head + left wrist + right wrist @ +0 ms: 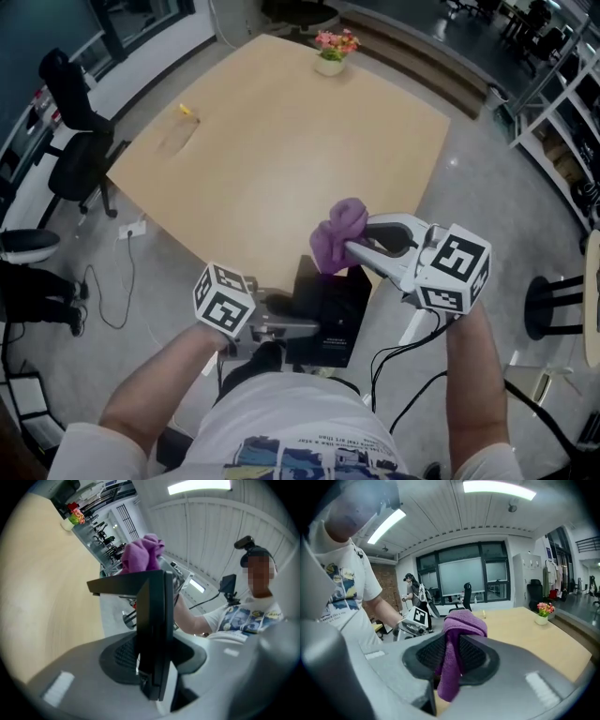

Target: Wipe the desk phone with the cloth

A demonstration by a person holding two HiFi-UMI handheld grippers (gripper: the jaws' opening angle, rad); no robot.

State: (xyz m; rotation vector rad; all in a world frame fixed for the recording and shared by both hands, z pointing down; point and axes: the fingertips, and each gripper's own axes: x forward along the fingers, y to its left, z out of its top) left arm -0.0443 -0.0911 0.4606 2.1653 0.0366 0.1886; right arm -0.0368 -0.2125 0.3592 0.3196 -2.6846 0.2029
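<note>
The black desk phone (pixel 328 314) is at the near edge of the wooden table (pixel 272 159). My left gripper (pixel 302 328) is shut on it. In the left gripper view the phone (pixel 154 611) stands edge-on between the two jaws of that gripper (pixel 152 665). A bunched purple cloth (pixel 337 234) hangs just above the phone's far end, and my right gripper (pixel 352 247) is shut on it. In the right gripper view the cloth (pixel 461 623) drapes down between the pads of the right gripper (pixel 452 660). The cloth (pixel 140 555) also shows above the phone's top edge in the left gripper view.
A small pot of flowers (pixel 330 52) stands at the table's far edge, and a small yellow item (pixel 186 110) lies at its left side. A black office chair (pixel 75 122) is left of the table. Cables lie on the floor. A stool (pixel 553 305) stands to the right.
</note>
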